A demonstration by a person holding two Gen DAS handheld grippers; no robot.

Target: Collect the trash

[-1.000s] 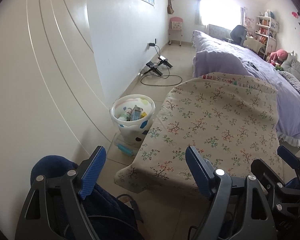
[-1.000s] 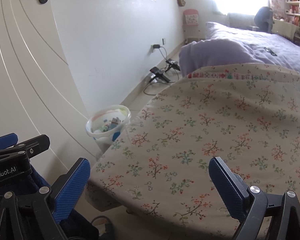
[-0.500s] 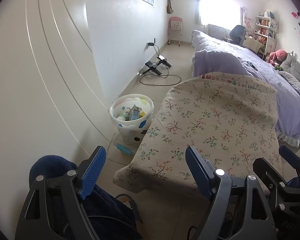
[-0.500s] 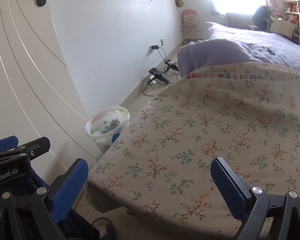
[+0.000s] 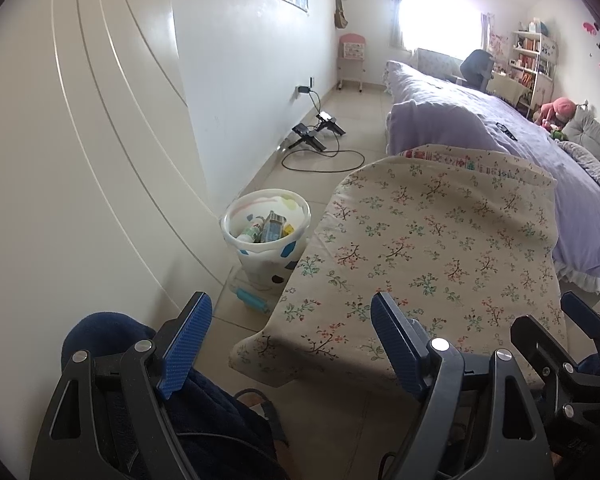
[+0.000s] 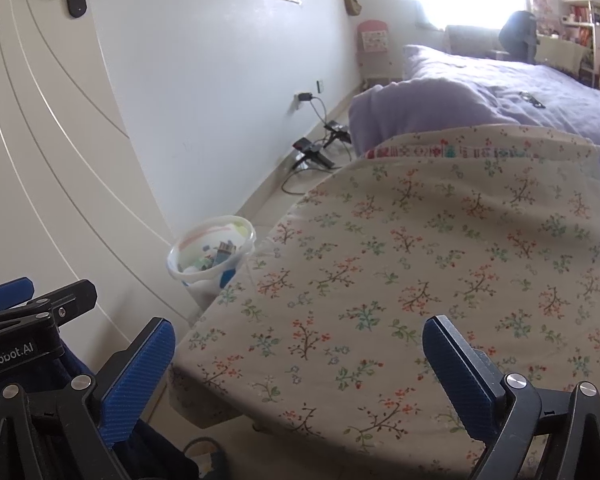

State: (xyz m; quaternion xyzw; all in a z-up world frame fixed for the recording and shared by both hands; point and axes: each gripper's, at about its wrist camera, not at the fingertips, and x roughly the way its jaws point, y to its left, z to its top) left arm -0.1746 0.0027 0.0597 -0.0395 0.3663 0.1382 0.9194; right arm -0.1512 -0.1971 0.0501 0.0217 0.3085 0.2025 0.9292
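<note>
A white bin with blue spots (image 5: pixel 266 236) stands on the floor against the wall, left of a table under a floral cloth (image 5: pixel 428 256). It holds several pieces of trash, bottles and packets (image 5: pixel 266 231). The bin also shows in the right wrist view (image 6: pixel 210 258). A clear bottle with a blue label (image 5: pixel 251 299) lies on the floor in front of the bin. My left gripper (image 5: pixel 290 344) is open and empty, held back from the table's near edge. My right gripper (image 6: pixel 300 368) is open and empty above the cloth (image 6: pixel 420 272).
A bed with a purple cover (image 5: pixel 500 136) lies beyond the table. Black stands and a cable (image 5: pixel 316 140) lie on the floor by the wall socket. A white door (image 5: pixel 80 160) is on the left. Dark blue cloth (image 5: pixel 100 332) is under my left gripper.
Both grippers have drawn back and risen a little from the table. Both stay open and empty.
</note>
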